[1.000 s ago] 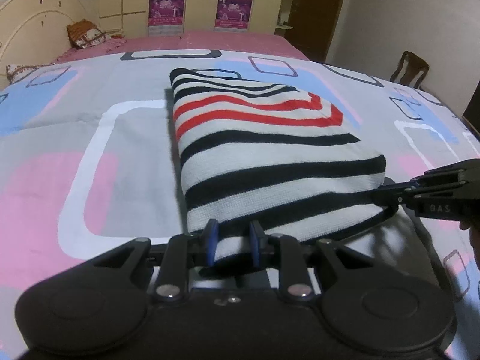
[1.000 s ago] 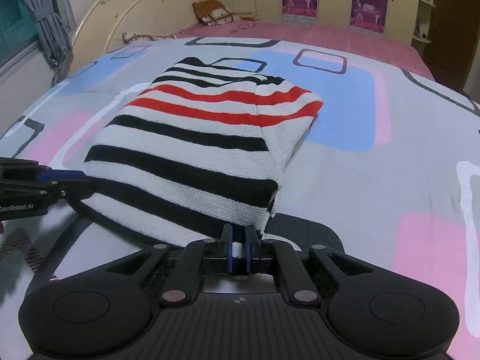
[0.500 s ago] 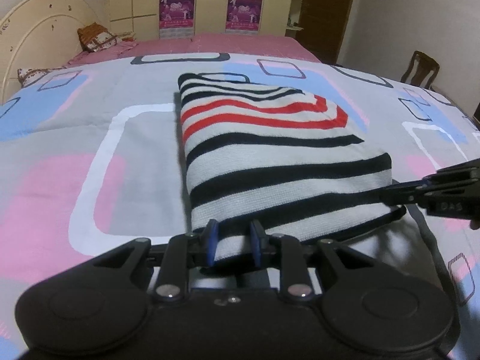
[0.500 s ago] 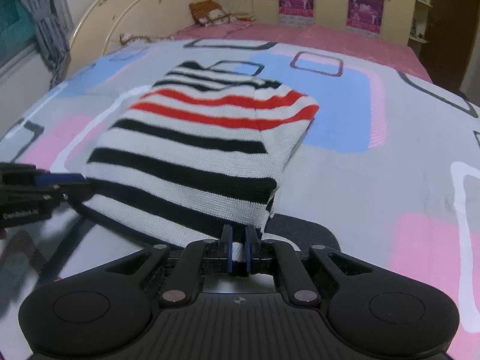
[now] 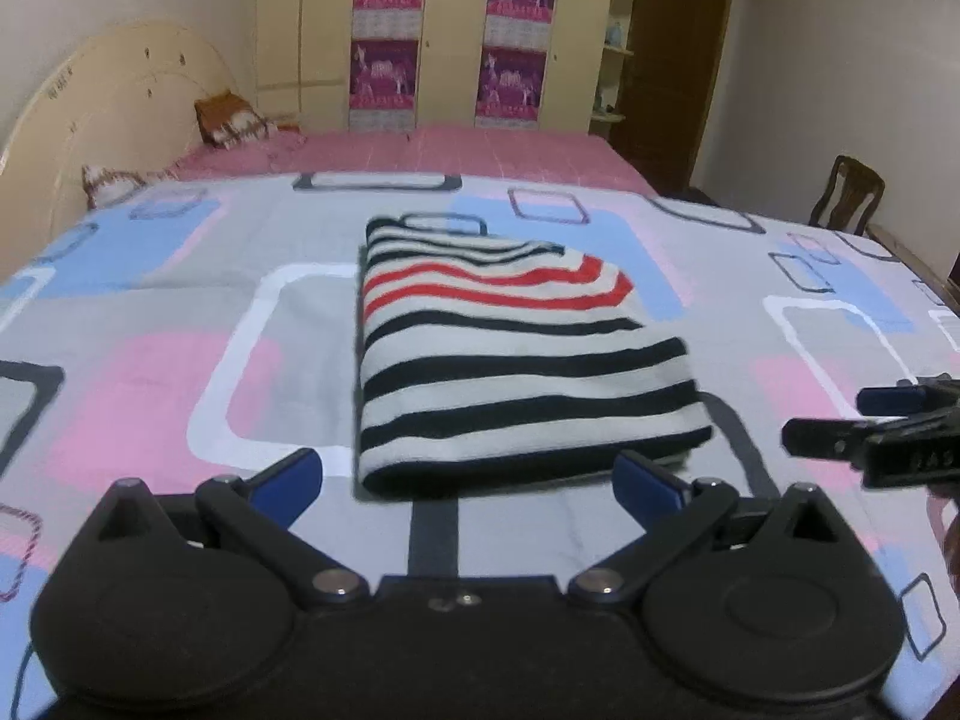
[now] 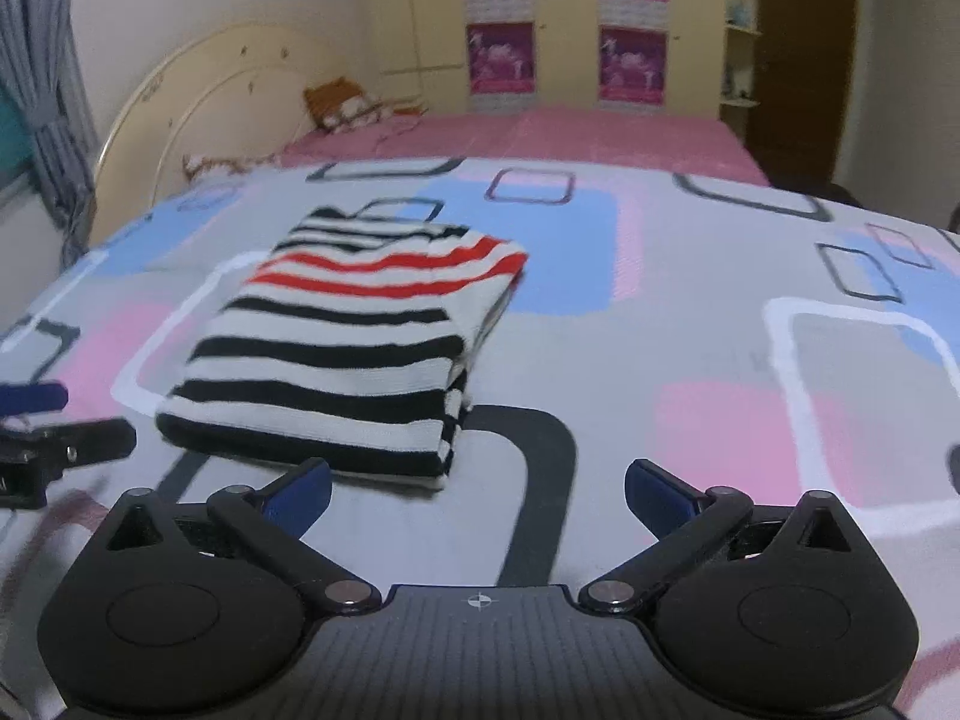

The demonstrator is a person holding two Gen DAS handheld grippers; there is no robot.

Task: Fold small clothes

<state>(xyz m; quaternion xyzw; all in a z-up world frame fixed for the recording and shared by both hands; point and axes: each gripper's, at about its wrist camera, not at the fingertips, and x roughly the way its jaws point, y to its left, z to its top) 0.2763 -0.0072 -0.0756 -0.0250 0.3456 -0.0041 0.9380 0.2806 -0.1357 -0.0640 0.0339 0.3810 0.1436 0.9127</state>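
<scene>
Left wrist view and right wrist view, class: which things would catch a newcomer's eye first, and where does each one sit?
The folded striped garment, black and white with two red bands, lies flat in the middle of the patterned bedspread. The left gripper and the right gripper are both wide open just short of its near edge, touching nothing. Behind the bed, purple posters hang on the cream wardrobe doors.

Left gripper (image 5: 468, 477): matte black body, two round housings, silver pivot screws, blue pads (image 5: 651, 489). Right gripper (image 6: 477, 489): same build, ribbed grey centre plate with crosshair mark, blue pads (image 6: 300, 492).
</scene>
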